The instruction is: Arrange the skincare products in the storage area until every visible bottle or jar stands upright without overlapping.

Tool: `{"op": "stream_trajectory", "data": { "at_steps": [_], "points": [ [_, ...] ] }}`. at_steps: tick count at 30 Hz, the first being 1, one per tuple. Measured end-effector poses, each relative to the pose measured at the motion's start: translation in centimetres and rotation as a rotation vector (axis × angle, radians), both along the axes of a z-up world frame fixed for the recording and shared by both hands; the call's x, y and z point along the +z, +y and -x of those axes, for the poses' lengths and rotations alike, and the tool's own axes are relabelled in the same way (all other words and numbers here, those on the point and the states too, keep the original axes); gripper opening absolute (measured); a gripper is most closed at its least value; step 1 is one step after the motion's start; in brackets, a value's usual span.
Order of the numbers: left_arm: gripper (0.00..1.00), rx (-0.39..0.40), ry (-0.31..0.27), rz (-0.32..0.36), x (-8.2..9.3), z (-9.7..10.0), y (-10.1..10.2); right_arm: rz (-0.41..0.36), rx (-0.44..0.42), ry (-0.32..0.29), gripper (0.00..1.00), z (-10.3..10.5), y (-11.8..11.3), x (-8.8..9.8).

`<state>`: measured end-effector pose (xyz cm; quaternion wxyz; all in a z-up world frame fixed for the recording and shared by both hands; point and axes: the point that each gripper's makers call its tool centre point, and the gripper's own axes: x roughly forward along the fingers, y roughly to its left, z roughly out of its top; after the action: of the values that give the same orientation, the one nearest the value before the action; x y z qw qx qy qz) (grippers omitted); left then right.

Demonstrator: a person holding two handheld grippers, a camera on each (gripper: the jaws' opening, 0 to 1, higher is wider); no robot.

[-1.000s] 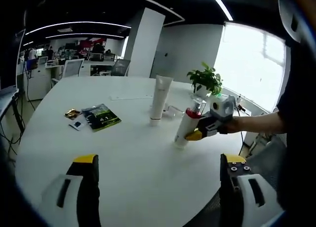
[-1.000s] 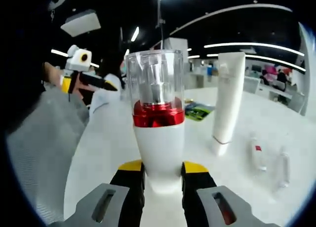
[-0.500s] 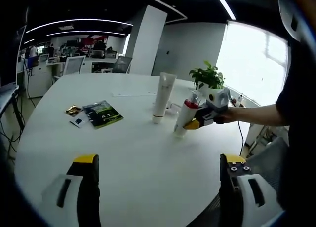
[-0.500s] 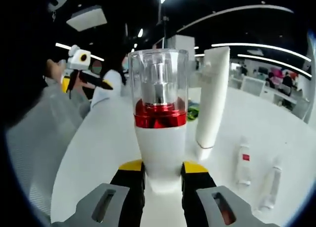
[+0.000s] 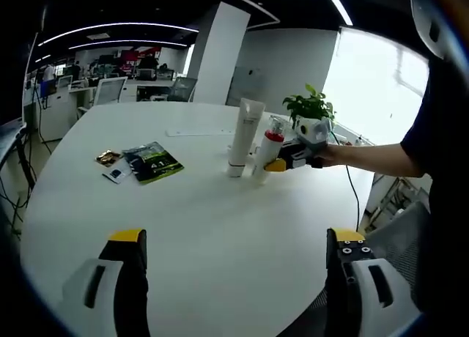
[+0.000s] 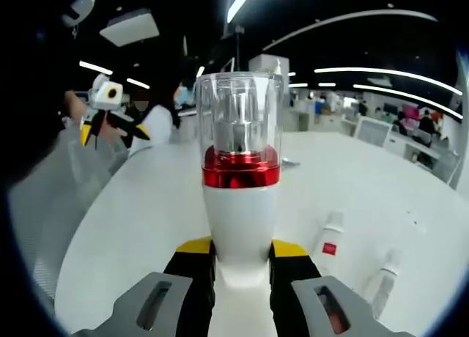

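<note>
The right gripper (image 6: 234, 267) squeezes the white bottle (image 6: 240, 205) with the red band low down between its jaws, standing it up straight on the table (image 5: 220, 227) right beside the tall white tube (image 5: 242, 135). Two small tubes (image 6: 328, 243) lie flat nearby. The left gripper (image 5: 234, 278) hangs wide open over the table, holding nothing, far from the bottle.

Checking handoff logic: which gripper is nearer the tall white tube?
Right. The right gripper, shut on the pump bottle, is right beside the tall white tube. The left gripper hangs open at the table's near edge, well short of it.
</note>
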<state>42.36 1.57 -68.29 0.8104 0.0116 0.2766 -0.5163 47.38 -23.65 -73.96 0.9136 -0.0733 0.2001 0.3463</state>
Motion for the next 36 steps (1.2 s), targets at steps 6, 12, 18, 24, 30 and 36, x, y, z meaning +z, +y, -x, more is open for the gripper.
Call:
{"op": "stream_trajectory", "data": {
  "at_steps": [6, 12, 18, 24, 30, 36],
  "points": [
    [0.95, 0.005, -0.006, -0.003, -0.1, -0.2, -0.2, -0.015, -0.006, -0.022, 0.20, -1.3, -0.9, 0.0],
    [0.95, 0.008, -0.006, -0.009, -0.1, -0.3, -0.2, -0.028, -0.005, -0.036, 0.20, -2.1, -1.2, 0.1],
    [0.95, 0.016, 0.004, -0.010, -0.4, -0.4, -0.3, -0.004, 0.038, -0.028, 0.20, -2.5, -1.1, 0.2],
    [0.95, 0.011, 0.008, -0.009, -0.6, -0.3, -0.7, -0.018, 0.046, -0.029, 0.20, -2.4, -0.9, 0.3],
    [0.94, 0.012, 0.008, -0.012, -0.6, -0.3, -0.6, -0.023, 0.038, -0.021, 0.21, -2.3, -0.8, 0.4],
    [0.94, 0.010, 0.000, -0.020, -0.4, -0.4, -0.4, 0.019, 0.033, 0.018, 0.24, -1.9, -0.5, -0.6]
  ]
}}
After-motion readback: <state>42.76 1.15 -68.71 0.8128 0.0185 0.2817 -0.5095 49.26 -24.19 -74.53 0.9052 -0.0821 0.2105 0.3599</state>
